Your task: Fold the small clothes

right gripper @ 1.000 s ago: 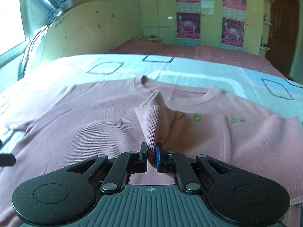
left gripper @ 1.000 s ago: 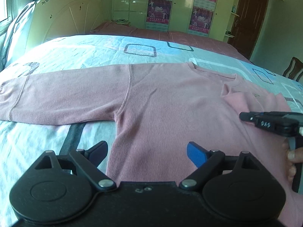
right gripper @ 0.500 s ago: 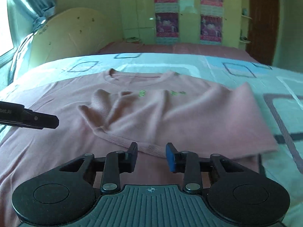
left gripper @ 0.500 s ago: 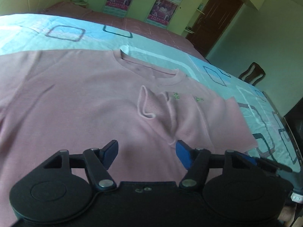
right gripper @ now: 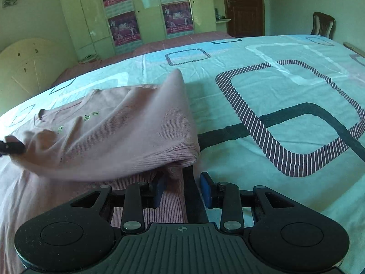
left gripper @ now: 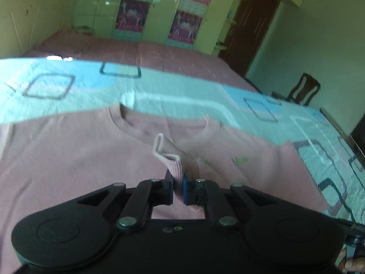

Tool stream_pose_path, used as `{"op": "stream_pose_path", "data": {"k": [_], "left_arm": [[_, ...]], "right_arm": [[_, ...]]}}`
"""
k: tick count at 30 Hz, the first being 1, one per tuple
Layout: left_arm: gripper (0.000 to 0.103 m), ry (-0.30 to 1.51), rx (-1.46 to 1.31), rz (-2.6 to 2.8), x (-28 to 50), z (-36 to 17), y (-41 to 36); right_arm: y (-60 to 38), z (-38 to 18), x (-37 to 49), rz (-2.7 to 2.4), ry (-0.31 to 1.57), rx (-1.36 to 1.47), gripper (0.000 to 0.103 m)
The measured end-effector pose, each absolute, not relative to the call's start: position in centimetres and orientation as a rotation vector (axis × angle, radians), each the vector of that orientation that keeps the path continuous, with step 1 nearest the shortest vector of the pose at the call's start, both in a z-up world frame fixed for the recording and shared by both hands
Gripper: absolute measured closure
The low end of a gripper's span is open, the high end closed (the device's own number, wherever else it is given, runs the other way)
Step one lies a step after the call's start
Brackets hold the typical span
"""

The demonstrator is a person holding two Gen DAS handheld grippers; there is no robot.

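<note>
Jaws of the left gripper pinch the soft, limp pink sweater by its ribbed cuff at frame centre, a sound light hold, while the right gripper stands part-open at the folded sleeve's lower edge.

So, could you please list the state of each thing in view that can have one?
pink sweater: spread on the bed, one sleeve folded across its chest.
sleeve cuff: pinched and lifted by the left gripper.
left gripper: shut on the cuff, having just closed.
right gripper: open over the sweater's folded edge.
door: closed.
</note>
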State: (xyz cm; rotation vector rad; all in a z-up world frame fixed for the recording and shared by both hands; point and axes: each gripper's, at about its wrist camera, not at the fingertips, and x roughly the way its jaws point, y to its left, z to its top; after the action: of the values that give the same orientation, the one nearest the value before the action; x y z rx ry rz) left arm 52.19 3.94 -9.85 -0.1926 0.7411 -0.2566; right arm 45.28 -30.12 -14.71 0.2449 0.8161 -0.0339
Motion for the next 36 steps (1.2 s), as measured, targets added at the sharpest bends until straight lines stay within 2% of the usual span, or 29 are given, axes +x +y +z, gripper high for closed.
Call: {"op": "stream_pose_path", "data": {"k": [3, 6, 11, 13, 14, 15, 17, 19, 20, 21, 25, 28, 30, 31, 32, 33, 35, 36], "left_arm": [[0.098, 0.692, -0.159, -0.161, 52.4, -9.0, 6.6], [0.098, 0.788, -0.174, -0.143, 52.9, -11.4, 8.5], [0.097, 0.819, -0.172, -0.135, 51.7, -13.5, 8.7], [0.089, 0.812, -0.17, -0.125, 51.3, -13.5, 8.8], [0.075, 0.812, -0.174, -0.122, 51.2, -13.4, 9.1], [0.051, 0.804, -0.176, -0.12, 51.1, -13.2, 9.4], [0.022, 0.737, -0.162, -0.094, 50.6, -12.4, 10.8], [0.033, 0.747, -0.178, -0.108, 51.6, -12.4, 11.8], [0.049, 0.772, -0.201, -0.121, 52.5, -12.6, 12.2], [0.054, 0.789, -0.222, -0.128, 53.4, -12.8, 12.5], [0.054, 0.835, -0.266, -0.173, 56.9, -13.9, 12.3], [0.046, 0.874, -0.342, -0.286, 58.5, -14.4, 11.7], [0.048, 0.874, -0.335, -0.31, 58.7, -14.7, 11.1], [0.057, 0.862, -0.279, -0.299, 58.6, -14.7, 10.5], [0.084, 0.845, -0.235, -0.293, 58.4, -14.8, 10.1], [0.097, 0.81, -0.235, -0.288, 58.0, -14.7, 10.1], [0.098, 0.735, -0.154, -0.159, 56.8, -14.4, 9.9], [0.098, 0.718, -0.156, -0.137, 56.5, -14.6, 10.0]], "right_arm": [[-30.0, -14.9, 45.3, -0.035, 0.814, 0.234, 0.069], [-30.0, -15.1, 45.3, -0.032, 0.811, 0.226, 0.069], [-30.0, -15.2, 45.3, -0.018, 0.817, 0.204, 0.069], [-29.9, -15.0, 45.4, -0.005, 0.83, 0.185, 0.069], [-30.0, -14.6, 45.3, 0.026, 0.841, 0.177, 0.069], [-30.2, -14.1, 45.0, 0.059, 0.832, 0.178, 0.069], [-30.7, -12.8, 44.1, 0.115, 0.774, 0.192, 0.069], [-30.9, -12.0, 44.5, 0.14, 0.743, 0.181, 0.069], [-31.1, -11.8, 45.6, 0.143, 0.735, 0.185, 0.069], [-31.4, -11.8, 46.8, 0.14, 0.735, 0.215, 0.069], [-33.5, -13.0, 53.3, 0.116, 0.74, 0.424, 0.069], [-34.6, -14.8, 57.4, 0.134, 0.791, 0.556, 0.069], [-34.9, -15.8, 59.3, 0.127, 0.824, 0.596, 0.069], [-35.0, -16.1, 59.8, 0.138, 0.83, 0.603, 0.069], [-34.8, -16.1, 60.1, 0.15, 0.83, 0.582, 0.069], [-34.4, -15.9, 60.2, 0.149, 0.824, 0.528, 0.069], [-33.5, -15.6, 60.3, 0.096, 0.829, 0.355, 0.093], [-33.5, -15.8, 60.1, 0.083, 0.82, 0.329, 0.093]]}}
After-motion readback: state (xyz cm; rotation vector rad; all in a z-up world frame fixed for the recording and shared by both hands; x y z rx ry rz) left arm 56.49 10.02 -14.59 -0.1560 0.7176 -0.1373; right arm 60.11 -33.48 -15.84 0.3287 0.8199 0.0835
